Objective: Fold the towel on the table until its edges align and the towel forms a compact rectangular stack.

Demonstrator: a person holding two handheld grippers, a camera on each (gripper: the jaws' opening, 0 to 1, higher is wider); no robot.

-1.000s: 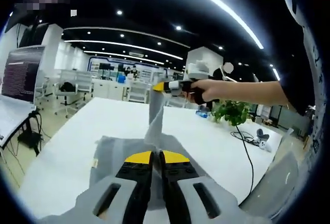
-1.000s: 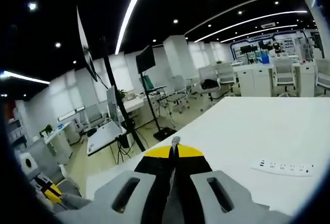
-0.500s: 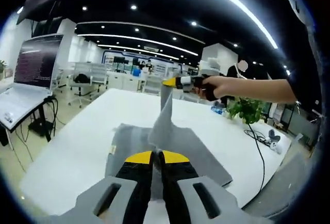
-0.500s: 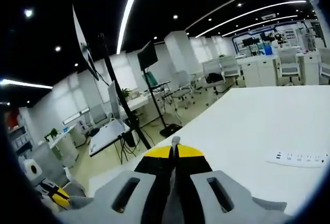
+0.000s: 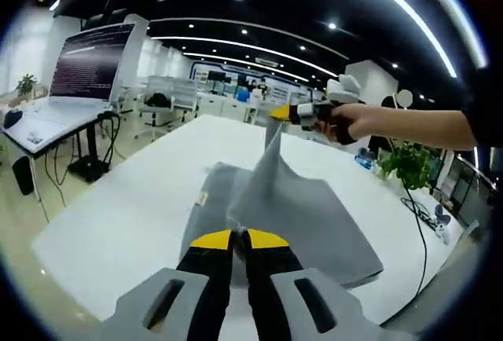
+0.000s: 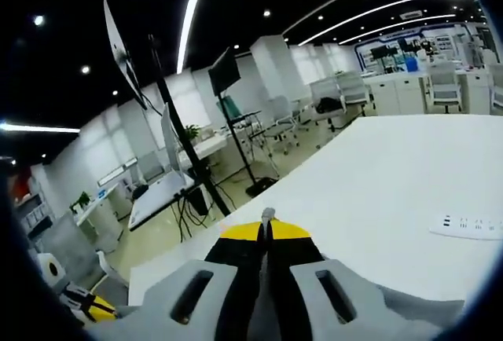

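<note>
The grey towel (image 5: 291,207) lies partly on the white table (image 5: 126,215), two corners lifted. The left hand-held gripper (image 5: 238,238) is clenched on the near corner; the right hand-held gripper (image 5: 281,111), farther off, pinches the raised far corner.

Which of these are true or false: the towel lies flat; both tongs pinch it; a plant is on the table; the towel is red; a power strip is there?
1. The grey cloth towel lies flat on the white table. False: one corner is lifted into a peak.
2. Both the left tongs and the right tongs pinch it. True.
3. A green leafy plant stands at the table's far side. True.
4. The towel is red. False: grey.
5. A white power strip lies on the table. True.
</note>
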